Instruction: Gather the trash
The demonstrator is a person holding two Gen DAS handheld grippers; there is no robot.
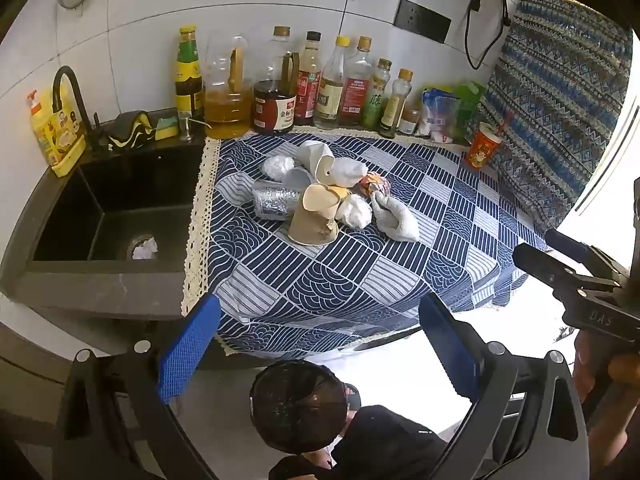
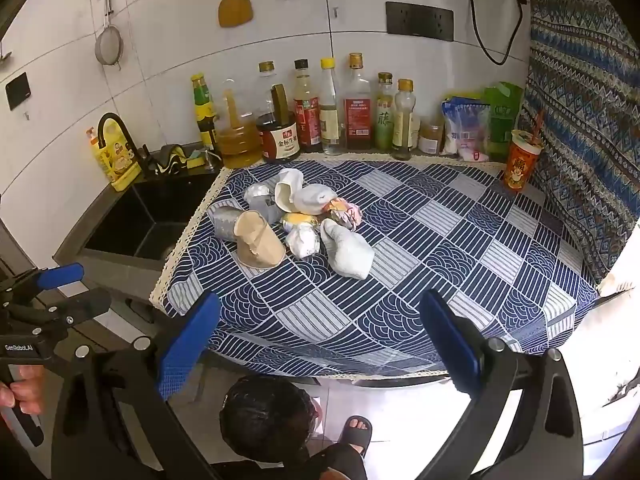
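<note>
- Left tongs (image 1: 320, 344) and right tongs (image 2: 320, 340) are gaping apart, holding nothing.
- Trash pile (image 1: 328, 196) is lying toward the counter's (image 1: 400, 272) sink-side edge.

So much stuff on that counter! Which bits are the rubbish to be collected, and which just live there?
For the job:
crushed brown paper cup
white paper cup
crumpled foil
tissue wads
black bin on the floor

Just there:
sauce bottles
red drink cup
sponge
sink
patterned cloth
</note>
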